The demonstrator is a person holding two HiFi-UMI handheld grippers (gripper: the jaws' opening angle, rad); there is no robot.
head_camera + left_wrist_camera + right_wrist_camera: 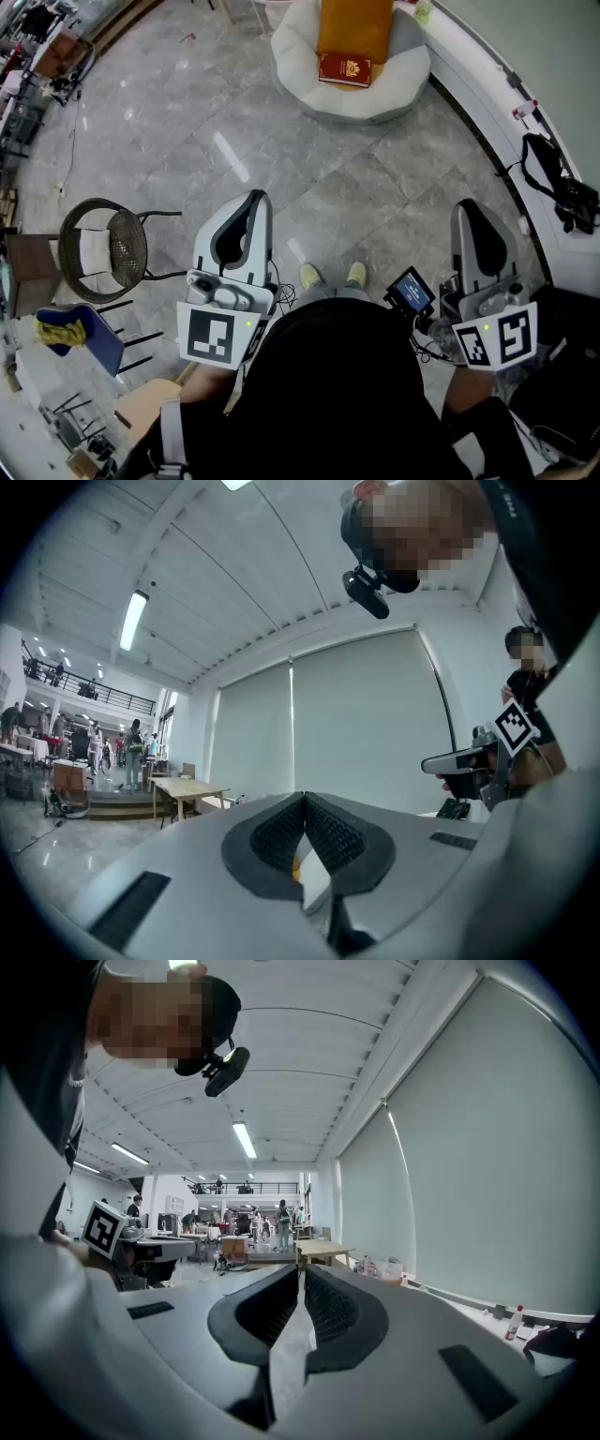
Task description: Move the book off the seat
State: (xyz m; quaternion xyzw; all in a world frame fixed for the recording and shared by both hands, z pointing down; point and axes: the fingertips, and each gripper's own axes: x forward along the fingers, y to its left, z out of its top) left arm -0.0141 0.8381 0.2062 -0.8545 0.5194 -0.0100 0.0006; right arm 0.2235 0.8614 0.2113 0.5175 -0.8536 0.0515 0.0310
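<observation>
Red book on seat (white)

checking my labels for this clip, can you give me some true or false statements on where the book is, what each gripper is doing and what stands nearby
1. The red book lies on the white seat. True.
2. The left gripper is shut on the book. False: its jaws are together on nothing, and it is held close to the person, far from the book.
3. The right gripper has its jaws together. True.
4. The wicker chair stands against the white seat. False: it stands well apart from it, at the left of the head view, nearer the person.
</observation>
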